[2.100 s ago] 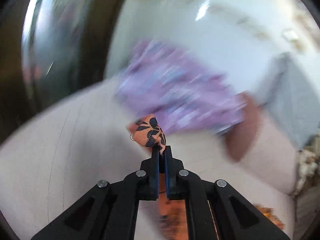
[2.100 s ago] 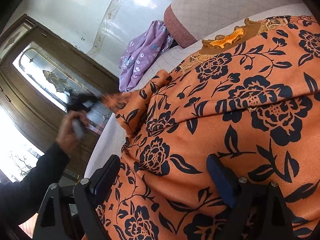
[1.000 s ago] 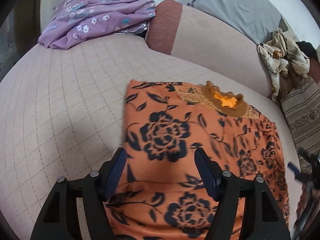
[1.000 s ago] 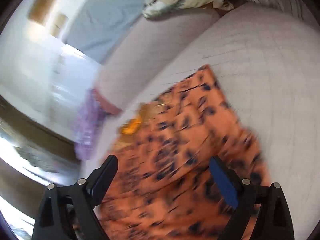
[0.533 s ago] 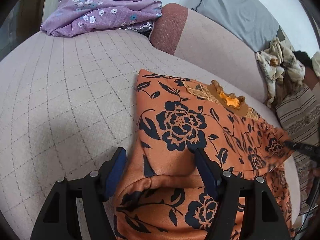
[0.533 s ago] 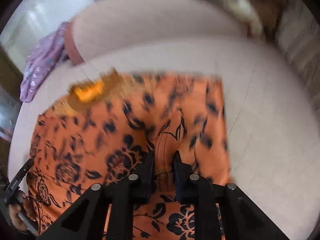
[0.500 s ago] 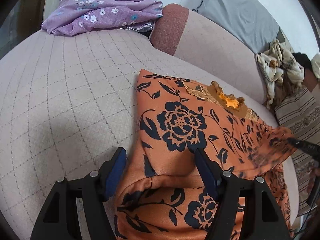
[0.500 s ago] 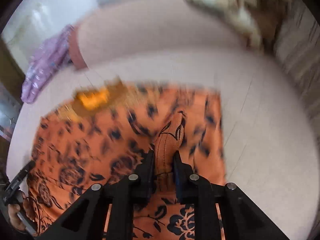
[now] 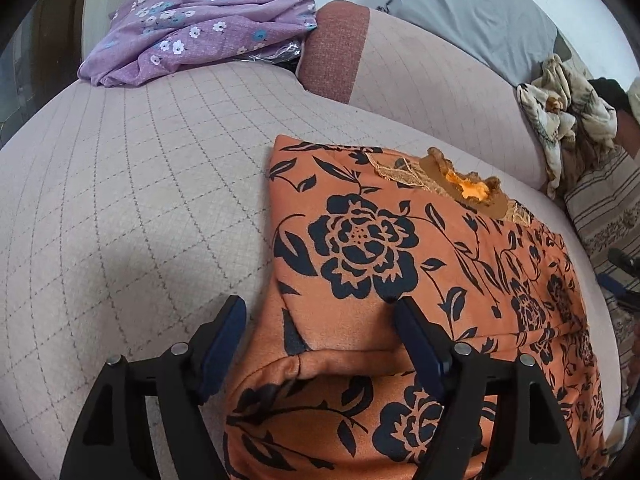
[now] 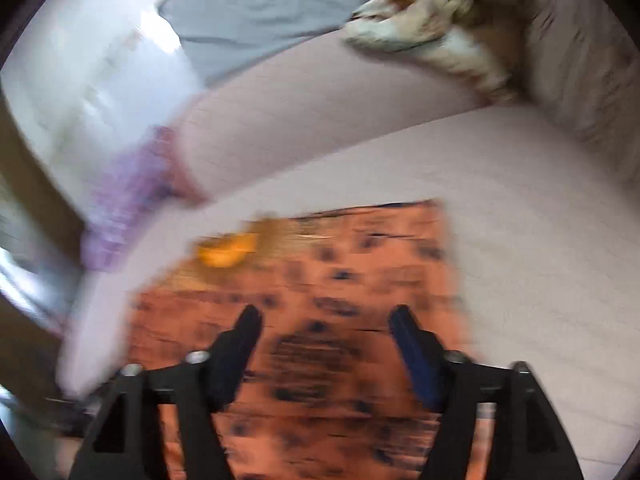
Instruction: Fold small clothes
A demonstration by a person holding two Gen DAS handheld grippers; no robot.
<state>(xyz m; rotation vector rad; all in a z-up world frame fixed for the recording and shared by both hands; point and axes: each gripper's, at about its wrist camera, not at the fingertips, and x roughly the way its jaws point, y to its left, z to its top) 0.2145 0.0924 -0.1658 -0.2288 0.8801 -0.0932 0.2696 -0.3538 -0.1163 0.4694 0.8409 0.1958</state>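
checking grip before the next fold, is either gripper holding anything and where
Nothing is held. The left gripper and right gripper are both opening, jaws wide over the orange floral garment, pads not pressing it.

The right gripper (image 10: 324,316) hangs over the orange floral garment (image 10: 320,280), its jaws opening with nothing pinched between them. The garment lies flat on the pinkish sofa seat (image 10: 540,220), and the whole view is motion-blurred.

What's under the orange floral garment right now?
The orange floral garment lies on the quilted sofa seat, which shows on both sides. Its near sleeve is folded over itself. Anything beneath the cloth is covered.
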